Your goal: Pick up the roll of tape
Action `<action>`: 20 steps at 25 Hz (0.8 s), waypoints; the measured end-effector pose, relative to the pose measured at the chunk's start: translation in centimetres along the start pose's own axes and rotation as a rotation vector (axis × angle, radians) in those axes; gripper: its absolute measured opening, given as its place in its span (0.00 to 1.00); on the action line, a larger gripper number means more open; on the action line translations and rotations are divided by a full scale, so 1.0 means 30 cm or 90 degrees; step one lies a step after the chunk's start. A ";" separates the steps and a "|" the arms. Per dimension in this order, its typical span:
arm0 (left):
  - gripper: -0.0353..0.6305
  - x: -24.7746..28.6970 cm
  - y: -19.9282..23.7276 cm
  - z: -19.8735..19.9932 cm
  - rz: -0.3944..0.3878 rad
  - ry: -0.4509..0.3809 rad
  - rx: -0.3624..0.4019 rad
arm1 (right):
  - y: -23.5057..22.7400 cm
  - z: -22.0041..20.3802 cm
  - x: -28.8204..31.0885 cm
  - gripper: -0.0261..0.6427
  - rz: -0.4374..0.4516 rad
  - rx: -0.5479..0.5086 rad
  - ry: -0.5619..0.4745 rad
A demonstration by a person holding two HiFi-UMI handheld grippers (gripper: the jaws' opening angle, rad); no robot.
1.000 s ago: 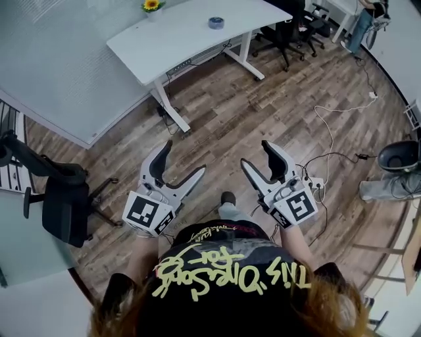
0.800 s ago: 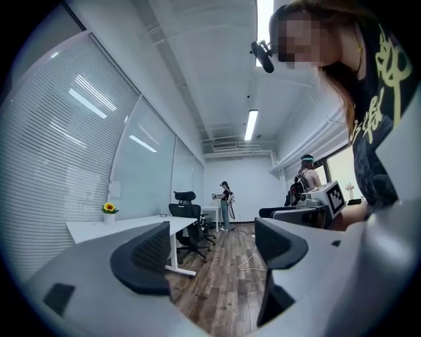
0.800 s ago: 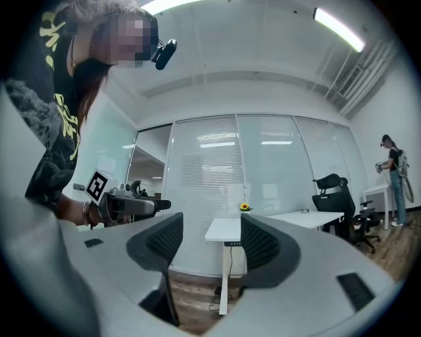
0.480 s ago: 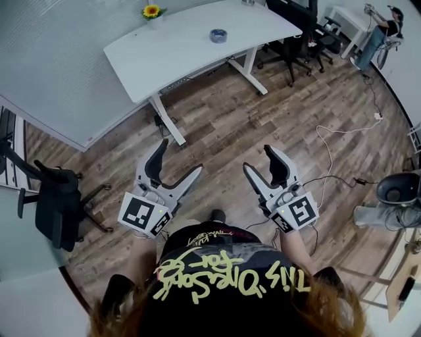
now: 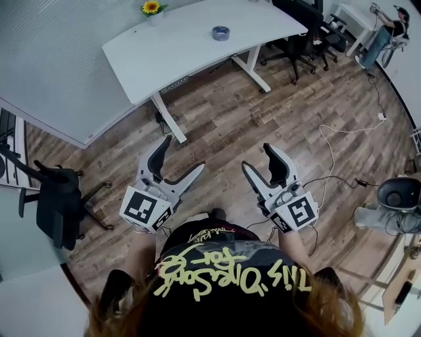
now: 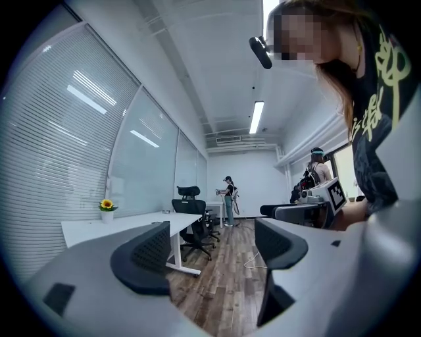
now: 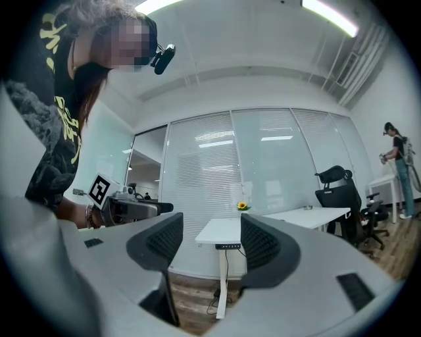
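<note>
The roll of tape [image 5: 220,32], a small grey-blue ring, lies flat on the white desk [image 5: 177,46] far ahead of both grippers. In the head view my left gripper [image 5: 181,158] and right gripper [image 5: 258,158] are held side by side over the wooden floor, well short of the desk, and both point towards it. Each has its jaws spread wide with nothing between them. The left gripper view shows its black pads [image 6: 141,257] apart, with the desk [image 6: 131,224] beyond. In the right gripper view a small dark object [image 7: 306,208] on the desk [image 7: 289,220] may be the tape.
A sunflower pot [image 5: 151,8] stands at the desk's far corner. A black office chair [image 5: 56,204] is on the left, more chairs [image 5: 302,29] behind the desk's right end. Cables [image 5: 335,138] trail over the floor at right, near a grey bin [image 5: 398,194]. A person [image 5: 388,26] stands far back.
The desk and tape have drawn slightly nearer and lower in the head view as both grippers travelled forward together. Both pairs of jaws stayed spread the same.
</note>
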State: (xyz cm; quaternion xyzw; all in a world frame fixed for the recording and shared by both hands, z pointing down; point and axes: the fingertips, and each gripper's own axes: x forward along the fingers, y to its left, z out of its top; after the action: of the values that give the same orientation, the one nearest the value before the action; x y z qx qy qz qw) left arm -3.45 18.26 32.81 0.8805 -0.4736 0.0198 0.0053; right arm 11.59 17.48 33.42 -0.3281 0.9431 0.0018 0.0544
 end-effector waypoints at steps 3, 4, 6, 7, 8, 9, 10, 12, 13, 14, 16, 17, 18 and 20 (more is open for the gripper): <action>0.65 0.036 -0.002 0.020 -0.008 -0.013 0.002 | -0.036 0.001 -0.004 0.42 -0.011 -0.003 0.000; 0.65 0.041 -0.004 0.018 -0.011 -0.012 0.001 | -0.044 -0.001 -0.005 0.42 -0.014 0.000 -0.001; 0.65 0.044 -0.003 0.010 -0.014 -0.007 -0.002 | -0.048 0.005 -0.011 0.42 -0.016 0.001 -0.008; 0.65 0.045 -0.002 0.005 -0.014 -0.004 -0.004 | -0.047 0.009 -0.015 0.42 -0.015 -0.002 -0.011; 0.65 0.047 -0.001 0.000 -0.012 -0.002 -0.004 | -0.047 0.012 -0.020 0.42 -0.013 -0.007 -0.013; 0.65 0.051 0.000 -0.006 -0.009 0.000 -0.004 | -0.051 0.012 -0.024 0.42 -0.012 -0.010 -0.012; 0.65 0.058 0.000 -0.011 -0.007 0.001 -0.003 | -0.057 0.010 -0.028 0.42 -0.010 -0.011 -0.011; 0.65 0.076 -0.004 -0.014 -0.004 0.001 0.001 | -0.076 0.003 -0.038 0.42 -0.010 -0.006 -0.009; 0.65 0.085 -0.006 -0.013 -0.003 0.000 0.004 | -0.086 -0.004 -0.041 0.42 -0.009 -0.003 -0.007; 0.65 0.094 -0.004 -0.012 -0.002 -0.002 0.005 | -0.094 -0.014 -0.039 0.42 -0.009 -0.001 -0.004; 0.65 0.109 0.001 -0.019 -0.005 0.001 0.001 | -0.106 -0.037 -0.028 0.42 -0.007 0.005 0.007; 0.65 0.113 0.003 -0.027 -0.008 0.004 -0.001 | -0.108 -0.047 -0.023 0.42 -0.007 0.008 0.011; 0.65 0.117 0.007 -0.036 -0.009 0.008 -0.001 | -0.110 -0.052 -0.018 0.42 -0.005 0.009 0.014; 0.65 0.131 0.026 -0.049 -0.006 0.012 -0.001 | -0.125 -0.055 0.000 0.42 -0.002 0.003 0.014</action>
State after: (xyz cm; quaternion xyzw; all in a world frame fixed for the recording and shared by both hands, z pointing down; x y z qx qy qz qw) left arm -1.99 14.59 34.42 0.8824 -0.4696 0.0275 0.0102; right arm 13.76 14.49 35.17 -0.3295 0.9431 -0.0044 0.0450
